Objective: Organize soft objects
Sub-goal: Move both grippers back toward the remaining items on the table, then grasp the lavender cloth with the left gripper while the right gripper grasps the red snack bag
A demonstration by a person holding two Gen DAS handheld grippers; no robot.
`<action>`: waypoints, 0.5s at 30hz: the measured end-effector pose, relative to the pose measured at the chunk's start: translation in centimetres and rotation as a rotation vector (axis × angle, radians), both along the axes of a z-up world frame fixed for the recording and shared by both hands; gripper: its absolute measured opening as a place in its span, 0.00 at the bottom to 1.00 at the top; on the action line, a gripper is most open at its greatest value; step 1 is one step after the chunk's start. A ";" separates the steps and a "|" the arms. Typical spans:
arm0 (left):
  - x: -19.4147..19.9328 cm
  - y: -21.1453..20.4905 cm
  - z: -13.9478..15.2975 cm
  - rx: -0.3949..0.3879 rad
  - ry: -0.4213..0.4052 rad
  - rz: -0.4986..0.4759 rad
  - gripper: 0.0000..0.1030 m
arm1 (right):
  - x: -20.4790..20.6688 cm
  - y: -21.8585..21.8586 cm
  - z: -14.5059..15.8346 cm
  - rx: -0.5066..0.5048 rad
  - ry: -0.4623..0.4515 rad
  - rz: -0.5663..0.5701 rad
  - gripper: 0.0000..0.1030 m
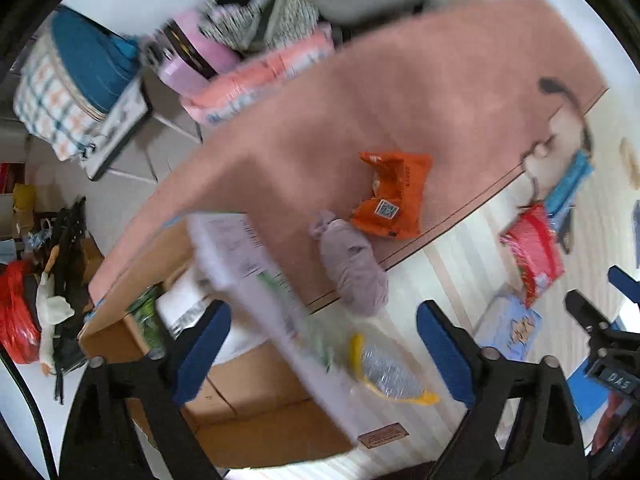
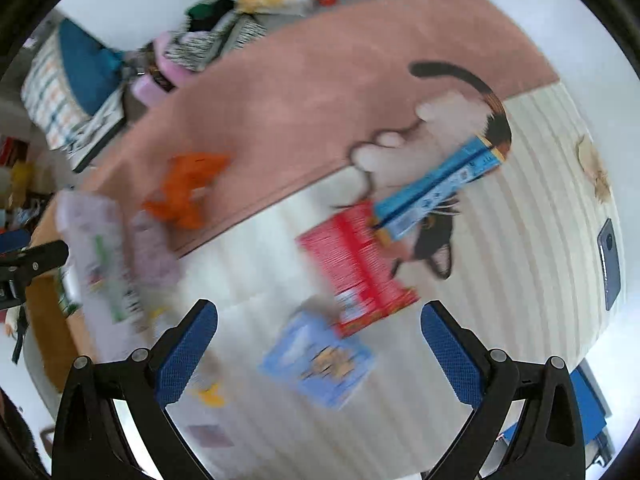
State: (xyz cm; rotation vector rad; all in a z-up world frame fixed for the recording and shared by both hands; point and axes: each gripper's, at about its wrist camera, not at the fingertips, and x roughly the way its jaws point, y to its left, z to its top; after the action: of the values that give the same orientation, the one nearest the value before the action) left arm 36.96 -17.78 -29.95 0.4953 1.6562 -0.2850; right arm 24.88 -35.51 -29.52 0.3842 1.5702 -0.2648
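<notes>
A lilac cloth bundle [image 1: 354, 266] lies at the edge of the pink part of the rug, beside an orange snack bag [image 1: 394, 196]. A clear yellow-trimmed packet [image 1: 386, 368] lies just in front of my left gripper [image 1: 324, 344], which is open and empty above an open cardboard box [image 1: 256, 408] with a raised white-labelled flap [image 1: 256, 276]. My right gripper [image 2: 318, 348] is open and empty over a blue packet [image 2: 320, 360] and a red packet [image 2: 356, 264]. The orange bag [image 2: 186, 188] and lilac bundle [image 2: 154, 248] show blurred at left.
A long blue box [image 2: 436, 188] lies on the cat-pattern rug [image 2: 520, 280]; a phone [image 2: 609, 264] lies at right. Bags, a blue-topped checked case [image 1: 68, 80] and clutter crowd the far left. The right gripper shows in the left wrist view [image 1: 600, 320].
</notes>
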 end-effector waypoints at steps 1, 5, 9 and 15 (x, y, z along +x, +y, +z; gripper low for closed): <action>0.4 -0.7 -2.0 0.032 0.043 -0.007 0.80 | 0.2 -0.7 -1.0 0.013 0.020 -0.004 0.93; 0.5 -1.9 -7.1 0.075 0.171 0.001 0.75 | 0.9 -2.3 -5.3 0.041 0.100 0.009 0.86; 0.1 -2.3 -11.0 0.114 0.248 0.008 0.75 | 1.4 -2.6 -7.8 0.053 0.156 0.038 0.86; -0.4 -1.8 -14.1 0.142 0.279 0.041 0.70 | 1.8 -2.1 -10.5 0.080 0.218 0.076 0.86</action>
State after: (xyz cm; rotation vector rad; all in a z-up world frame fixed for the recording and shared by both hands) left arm 36.59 -19.59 -44.01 0.5465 1.9659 -0.2141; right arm 26.70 -37.57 -40.07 0.3660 1.8094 -0.1901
